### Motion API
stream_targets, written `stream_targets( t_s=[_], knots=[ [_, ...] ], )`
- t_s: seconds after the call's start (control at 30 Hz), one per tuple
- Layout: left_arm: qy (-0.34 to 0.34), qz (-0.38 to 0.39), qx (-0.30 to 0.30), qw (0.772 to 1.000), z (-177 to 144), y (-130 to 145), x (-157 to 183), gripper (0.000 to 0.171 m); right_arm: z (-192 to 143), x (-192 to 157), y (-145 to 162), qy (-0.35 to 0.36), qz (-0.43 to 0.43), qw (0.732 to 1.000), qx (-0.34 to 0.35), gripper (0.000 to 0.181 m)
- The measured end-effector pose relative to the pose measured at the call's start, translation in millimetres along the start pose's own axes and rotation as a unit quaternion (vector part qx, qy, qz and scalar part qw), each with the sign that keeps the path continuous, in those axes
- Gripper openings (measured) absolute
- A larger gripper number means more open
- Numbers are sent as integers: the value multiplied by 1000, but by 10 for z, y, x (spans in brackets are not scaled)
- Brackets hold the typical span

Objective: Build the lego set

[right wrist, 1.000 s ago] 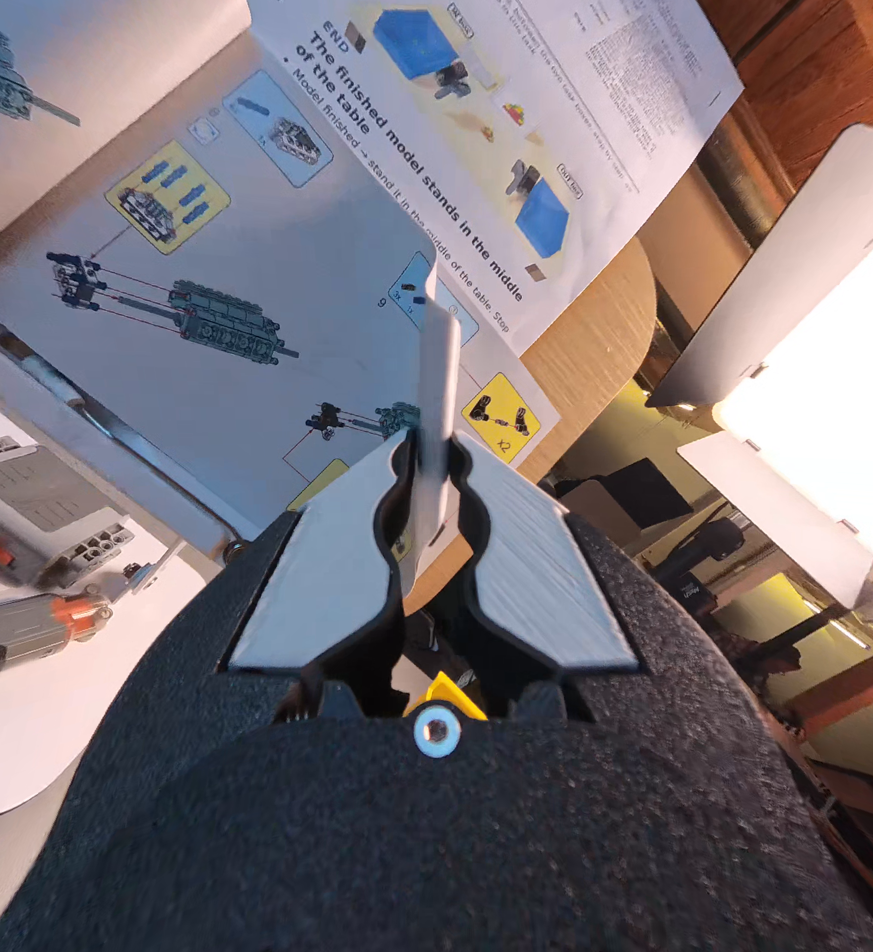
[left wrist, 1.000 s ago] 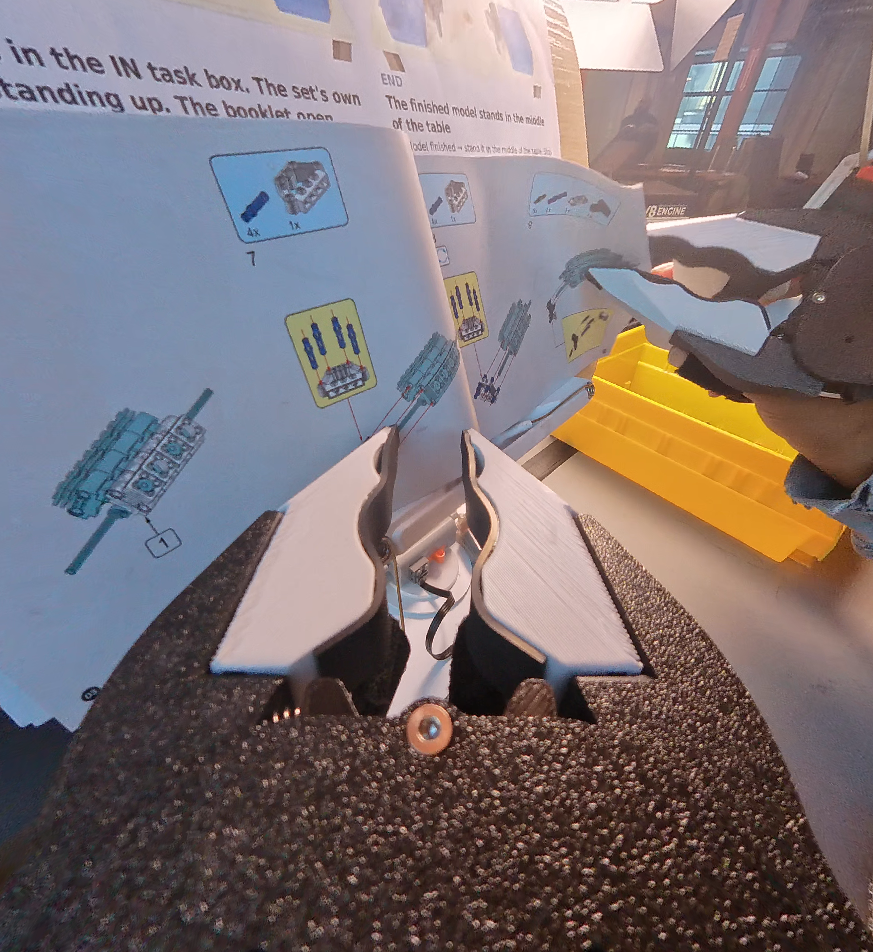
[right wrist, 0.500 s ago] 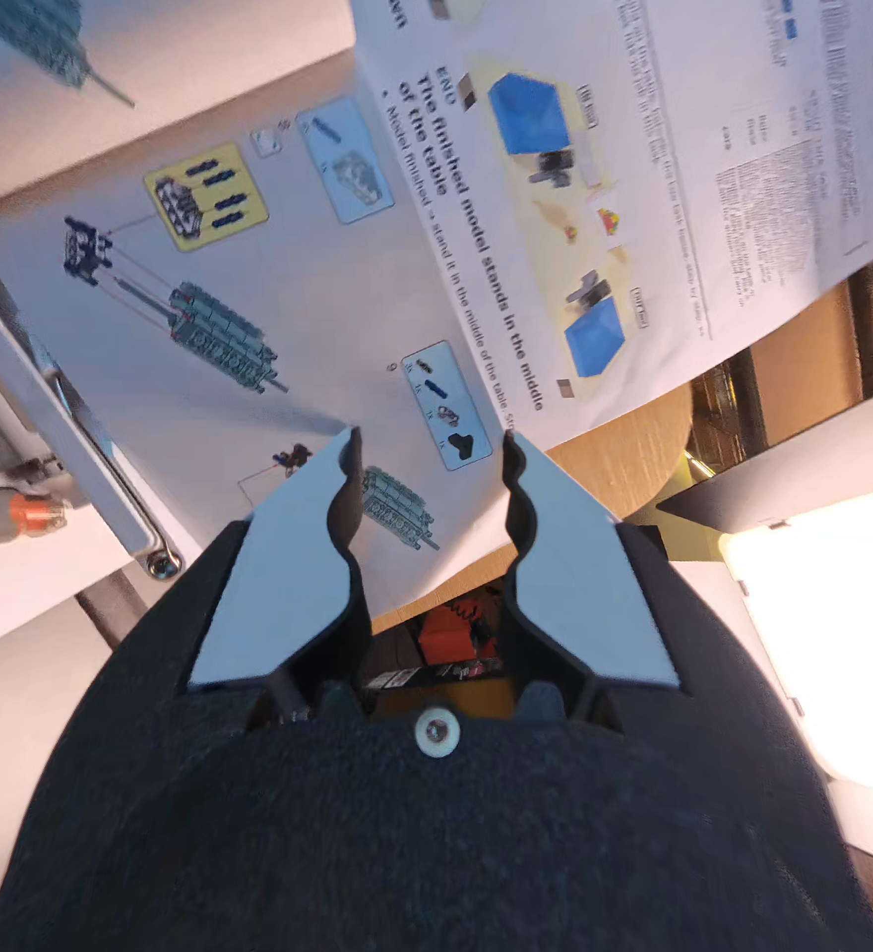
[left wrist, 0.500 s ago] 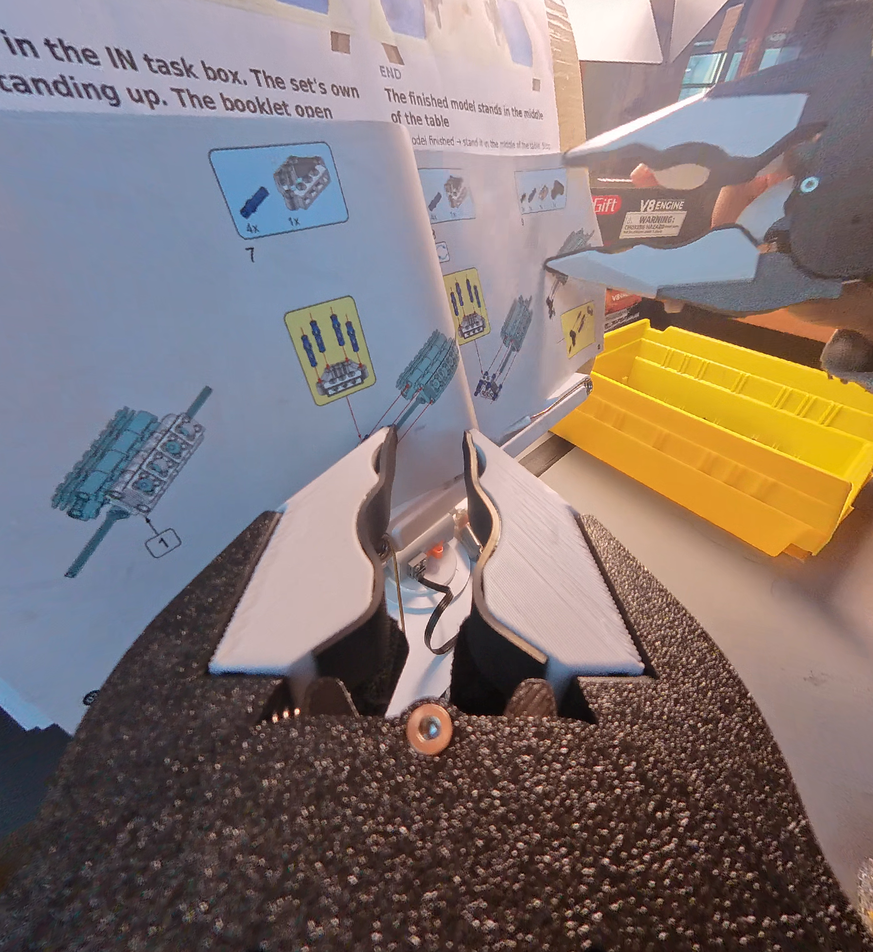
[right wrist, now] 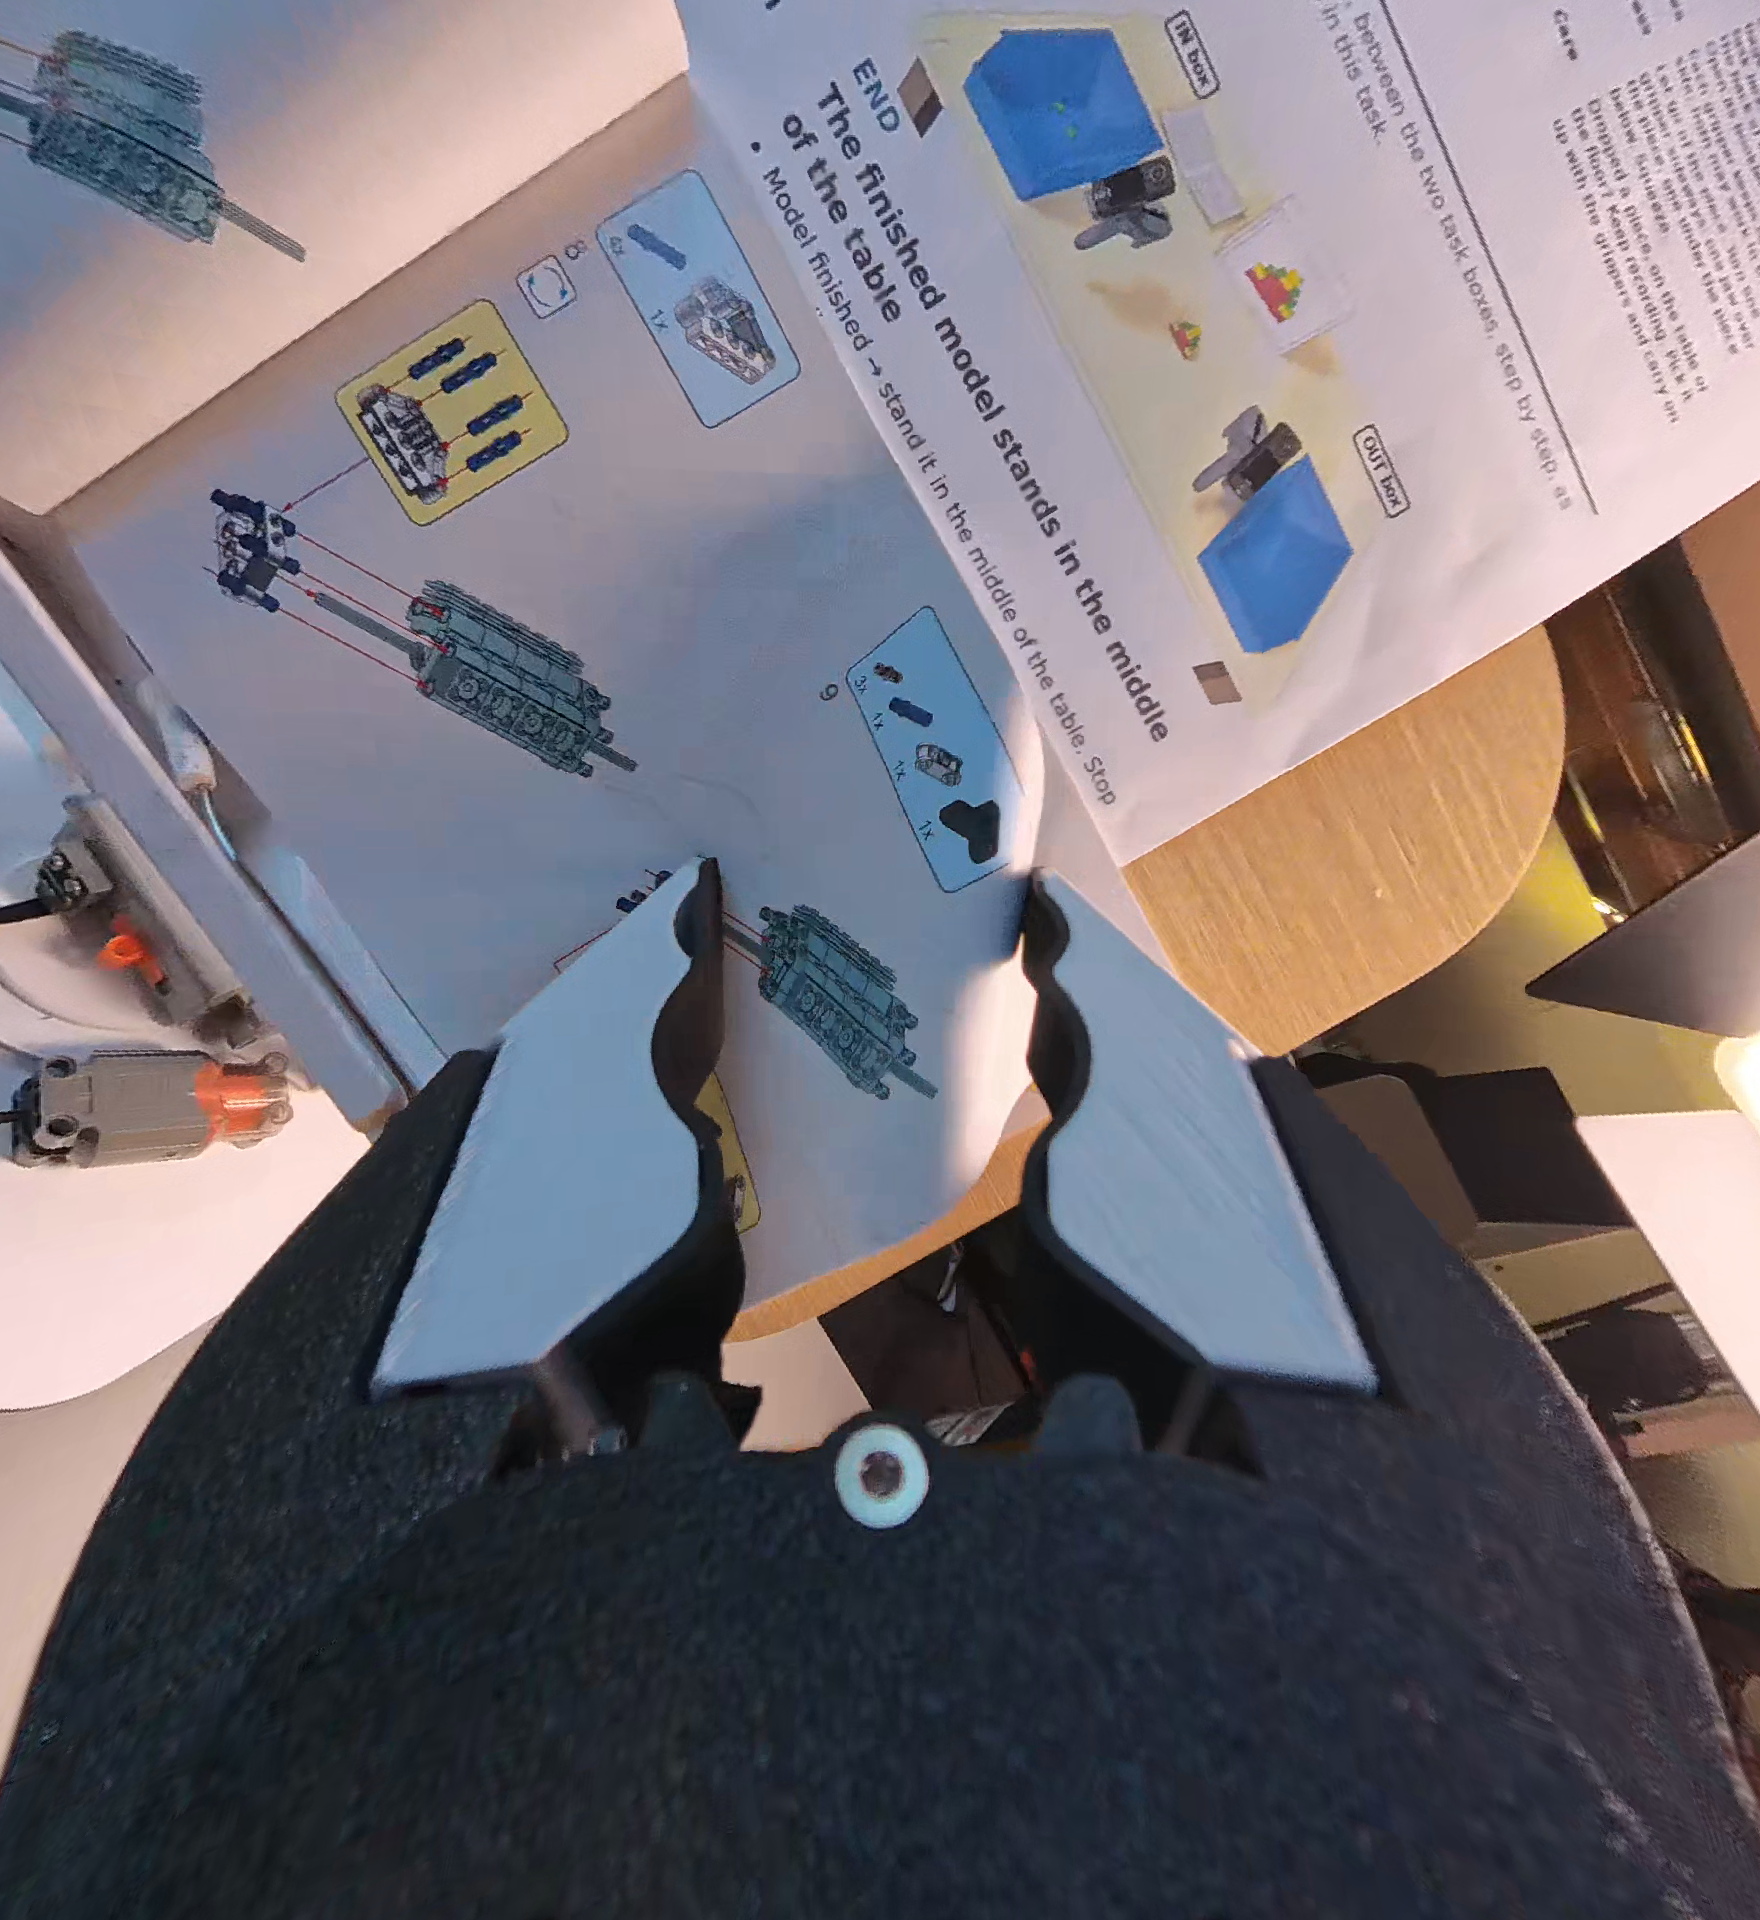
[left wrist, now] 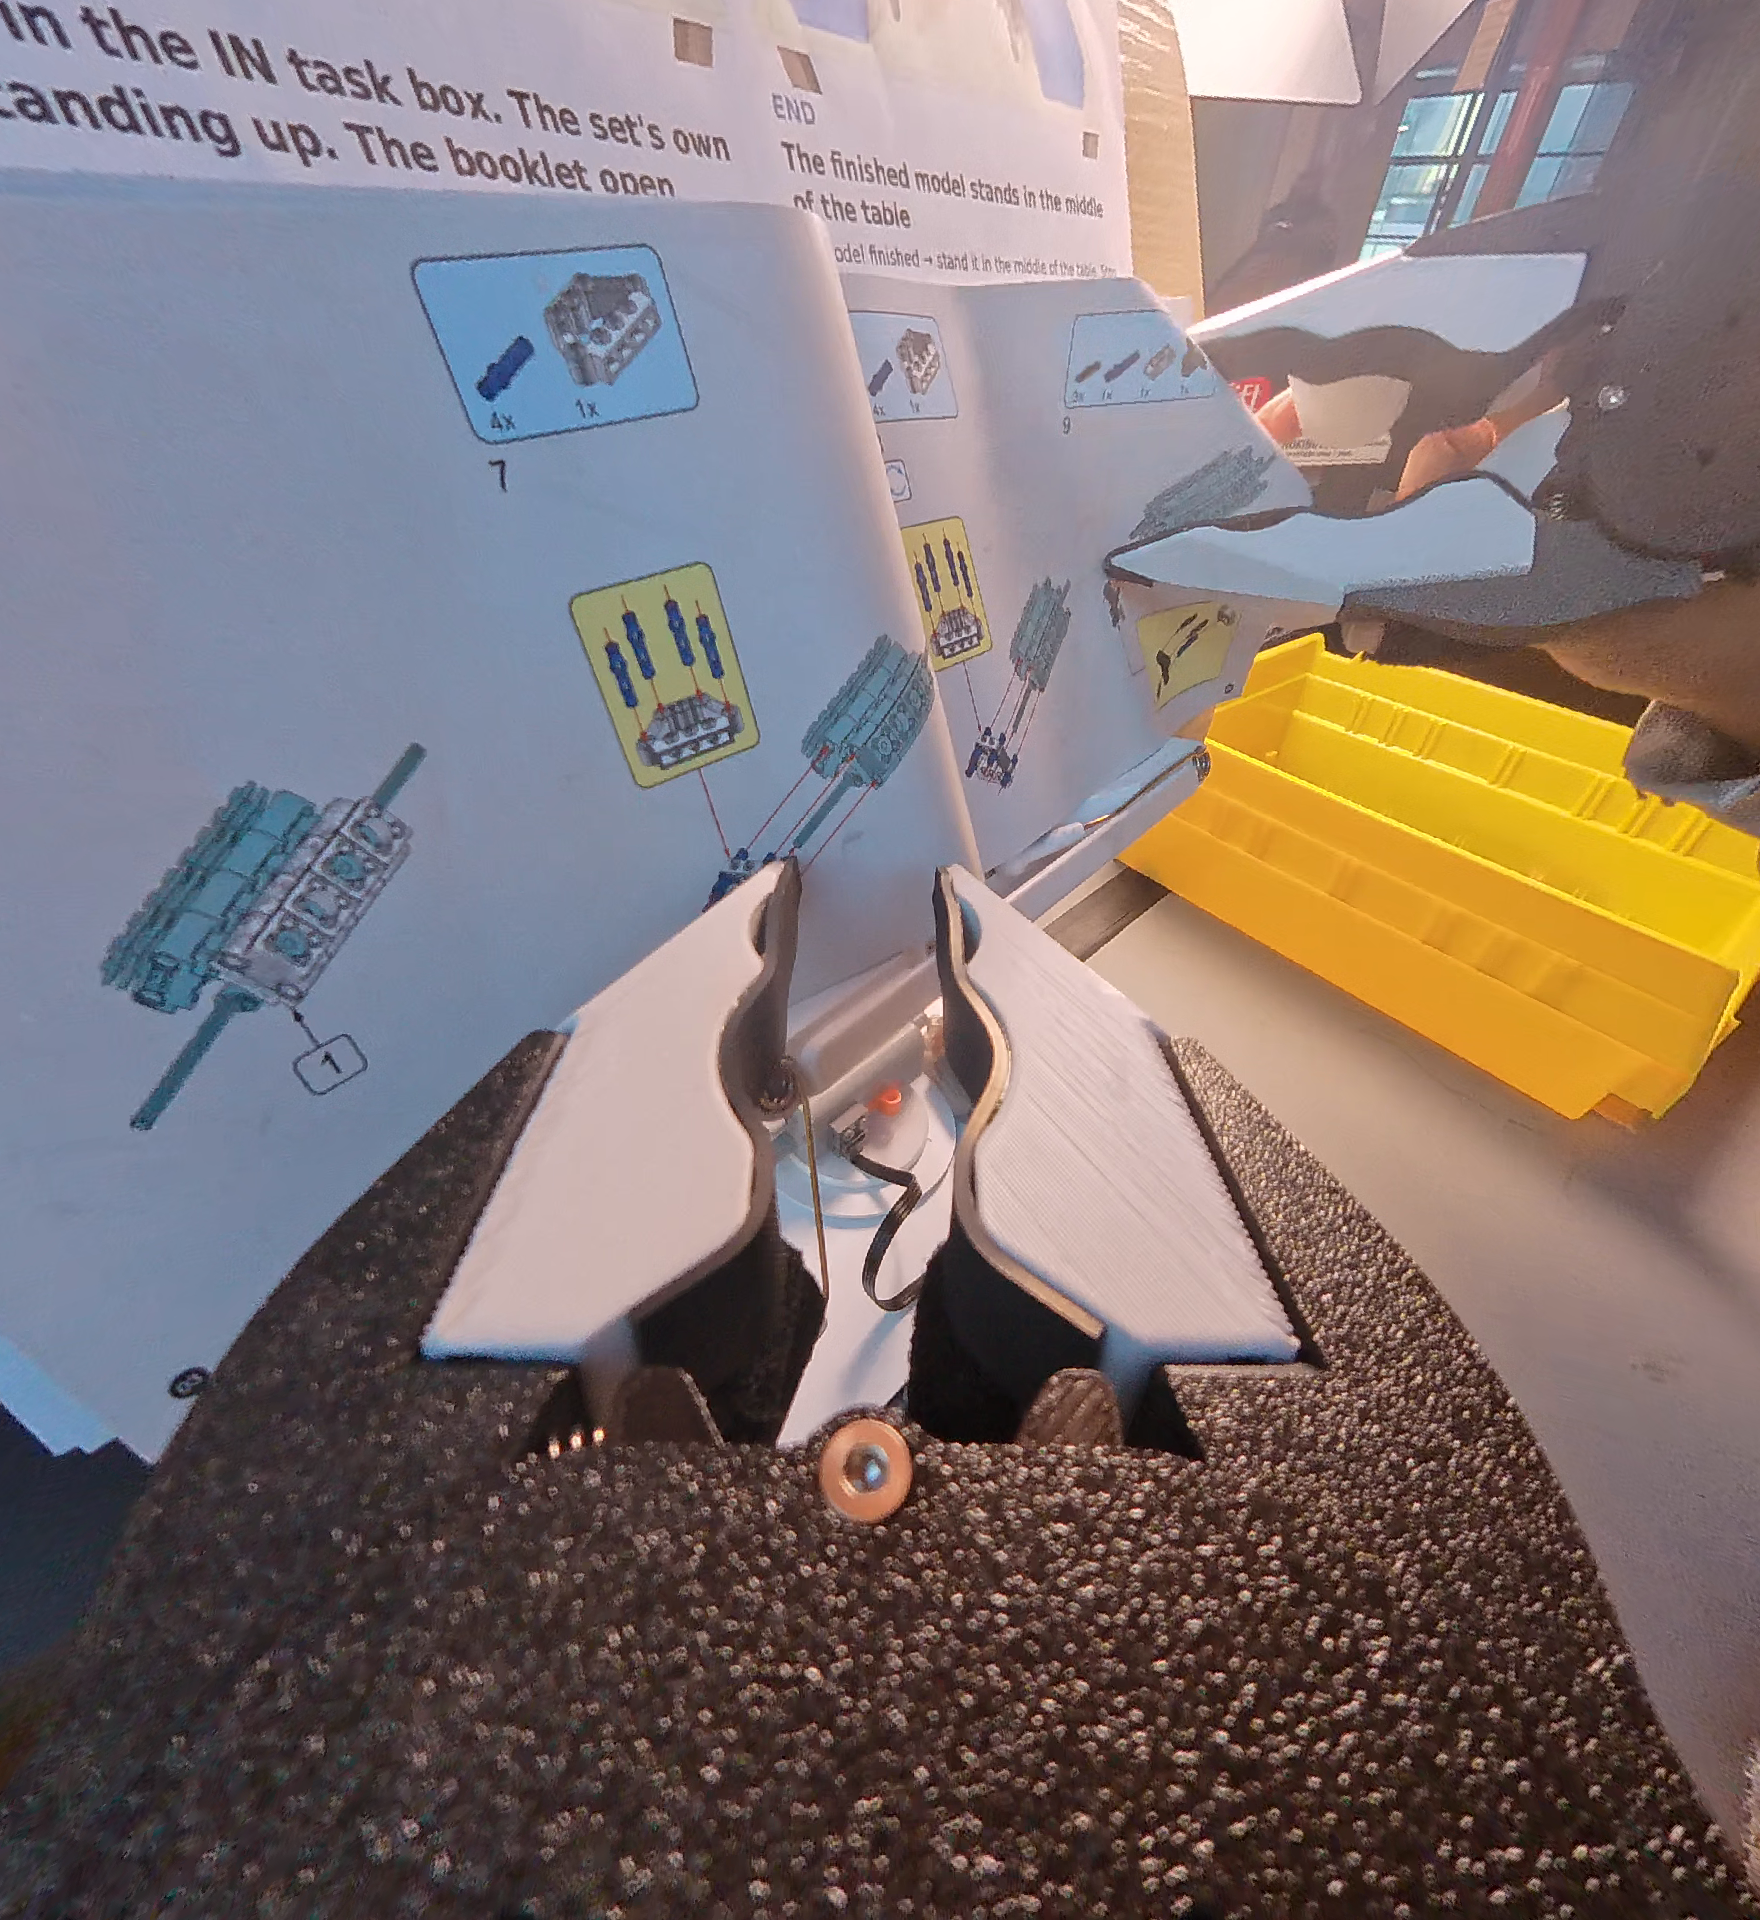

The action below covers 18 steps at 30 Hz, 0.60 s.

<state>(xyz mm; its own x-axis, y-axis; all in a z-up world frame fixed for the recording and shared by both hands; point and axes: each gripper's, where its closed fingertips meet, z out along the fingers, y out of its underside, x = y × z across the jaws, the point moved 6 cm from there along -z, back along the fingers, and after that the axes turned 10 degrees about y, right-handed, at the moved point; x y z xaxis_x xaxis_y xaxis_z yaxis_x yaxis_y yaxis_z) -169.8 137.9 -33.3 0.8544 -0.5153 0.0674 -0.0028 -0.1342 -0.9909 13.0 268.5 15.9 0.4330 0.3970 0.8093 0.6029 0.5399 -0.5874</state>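
An open building-instruction booklet stands on a grey stand. My left gripper is at the bottom right edge of its left page. The jaws stand a little apart, and the page edge runs down into the gap against the left finger. My right gripper is open wide, with the lower corner of the right page showing between its fingers. In the left wrist view the right gripper straddles that page's outer edge, a hand under it.
A printed sheet hangs behind the booklet. Grey brick-built motors with orange ends and black cables lie on a white round tray below the stand. A yellow divided bin sits on the grey table to the right.
My right gripper was shut on a page edge one second ago. It has opened, let the page go, and now sits at the flat right page. The left gripper has not moved.
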Motion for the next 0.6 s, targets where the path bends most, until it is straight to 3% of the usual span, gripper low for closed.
stream_targets(
  t_s=[0.37, 0.47, 0.5, 0.6],
  knots=[
    [-1, -3, -3, 1000, 8, 28, -18, 24, -249, -71, 56, 149, -45, 985, 73, 39],
    [-3, -2, -3, 1000, 14, 32, -22, 24, -350, 34, 18, 167, -19, 981, 96, 23],
    [-4, -1, -3, 1000, 15, 32, -22, 24, -372, 70, 16, 169, -15, 981, 98, 0],
    [-5, -1, -3, 1000, 17, 34, -18, 24, -306, 24, 90, 118, -20, 991, 68, 0]
  ],
)
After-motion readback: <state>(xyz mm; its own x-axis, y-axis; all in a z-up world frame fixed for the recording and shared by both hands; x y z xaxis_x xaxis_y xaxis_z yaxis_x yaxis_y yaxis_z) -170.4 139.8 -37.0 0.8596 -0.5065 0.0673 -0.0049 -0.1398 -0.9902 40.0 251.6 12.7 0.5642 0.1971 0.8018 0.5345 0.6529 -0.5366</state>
